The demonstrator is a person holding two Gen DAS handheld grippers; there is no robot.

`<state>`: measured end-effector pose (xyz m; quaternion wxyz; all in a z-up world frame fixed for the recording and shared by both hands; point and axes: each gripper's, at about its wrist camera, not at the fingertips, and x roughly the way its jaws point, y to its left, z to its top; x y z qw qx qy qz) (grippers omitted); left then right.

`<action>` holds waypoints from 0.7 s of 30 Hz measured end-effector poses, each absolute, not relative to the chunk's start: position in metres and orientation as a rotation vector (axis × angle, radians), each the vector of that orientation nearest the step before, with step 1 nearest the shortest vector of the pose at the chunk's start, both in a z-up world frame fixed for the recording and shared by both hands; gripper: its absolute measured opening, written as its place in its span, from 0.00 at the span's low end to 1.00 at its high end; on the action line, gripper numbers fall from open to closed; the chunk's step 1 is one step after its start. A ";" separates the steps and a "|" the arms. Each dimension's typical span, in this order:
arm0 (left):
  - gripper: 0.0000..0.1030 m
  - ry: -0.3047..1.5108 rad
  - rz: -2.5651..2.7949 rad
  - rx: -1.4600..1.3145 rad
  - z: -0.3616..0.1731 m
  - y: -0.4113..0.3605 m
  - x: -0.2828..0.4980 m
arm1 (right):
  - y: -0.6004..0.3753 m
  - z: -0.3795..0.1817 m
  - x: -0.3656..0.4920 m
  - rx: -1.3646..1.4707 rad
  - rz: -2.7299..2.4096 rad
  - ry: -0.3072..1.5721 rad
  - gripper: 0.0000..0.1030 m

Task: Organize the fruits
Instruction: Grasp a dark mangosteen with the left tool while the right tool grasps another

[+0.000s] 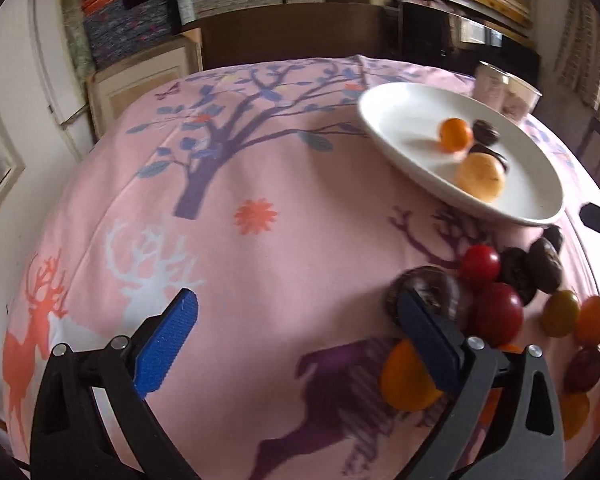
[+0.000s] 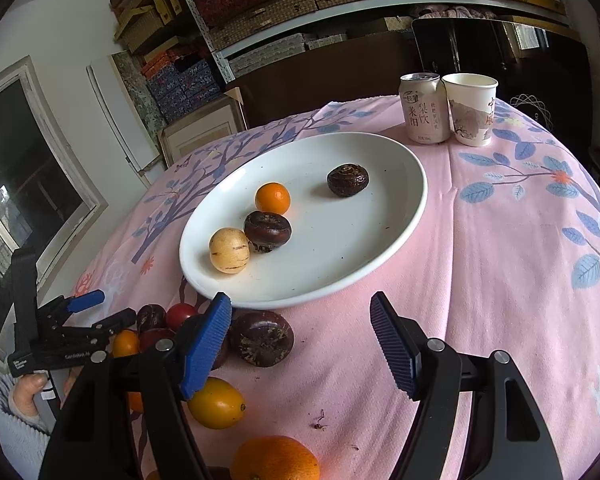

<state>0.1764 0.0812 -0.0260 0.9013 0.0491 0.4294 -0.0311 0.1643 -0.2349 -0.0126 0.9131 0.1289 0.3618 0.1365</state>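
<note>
A white plate (image 2: 384,240) is set on the table (image 2: 500,280), under a pink cloth, and is plainly meant as the collecting place for the fruit. Four pieces lie in it: a small orange (image 2: 272,198) near the middle, a pale yellow fruit (image 2: 229,250) at about 8 o'clock near the rim, a dark brown fruit (image 2: 267,228) touching it, and a second dark brown one (image 2: 347,179) toward 1 o'clock.

The unsorted fruit is heaped on the cloth just outside the plate's near rim, at about 7 o'clock: red tomatoes (image 1: 480,264), more dark brown pieces (image 2: 261,338), a yellow fruit (image 2: 216,402) and a larger orange (image 2: 274,460).

The left gripper (image 1: 296,312) is held low over the cloth with its jaws wide and nothing between them; its right finger is seen right against a dark fruit (image 1: 428,292) at the heap's edge, probably lined up for a pick, though the blur there makes contact uncertain. The right gripper (image 2: 300,316) is held with jaws wide and empty, aimed at the plate's near rim.

A drink can (image 2: 423,110) and a paper cup (image 2: 471,110) stand touching each other beyond the plate at 1 o'clock, well apart from the fruit.
</note>
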 end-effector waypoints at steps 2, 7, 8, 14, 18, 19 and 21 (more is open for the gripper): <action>0.95 0.896 -0.079 0.027 -0.024 0.095 0.178 | -0.235 -0.011 0.164 0.271 0.285 0.741 0.71; 0.95 0.843 -0.231 0.103 -0.015 0.062 0.162 | -0.234 -0.011 0.164 0.276 0.308 0.748 0.71; 0.95 0.848 -0.249 0.138 -0.018 0.054 0.160 | -0.234 -0.012 0.164 0.277 0.312 0.751 0.71; 0.96 0.891 -0.246 0.154 -0.032 0.046 0.168 | -0.233 -0.012 0.163 0.274 0.307 0.755 0.71; 0.96 0.920 -0.276 0.108 -0.037 0.050 0.179 | -0.231 -0.014 0.164 0.271 0.311 0.765 0.71; 0.96 0.917 -0.274 0.120 -0.037 0.052 0.180 | -0.230 -0.014 0.164 0.269 0.311 0.766 0.71; 0.96 0.899 -0.207 0.160 -0.036 0.060 0.182 | -0.231 -0.013 0.163 0.271 0.310 0.761 0.71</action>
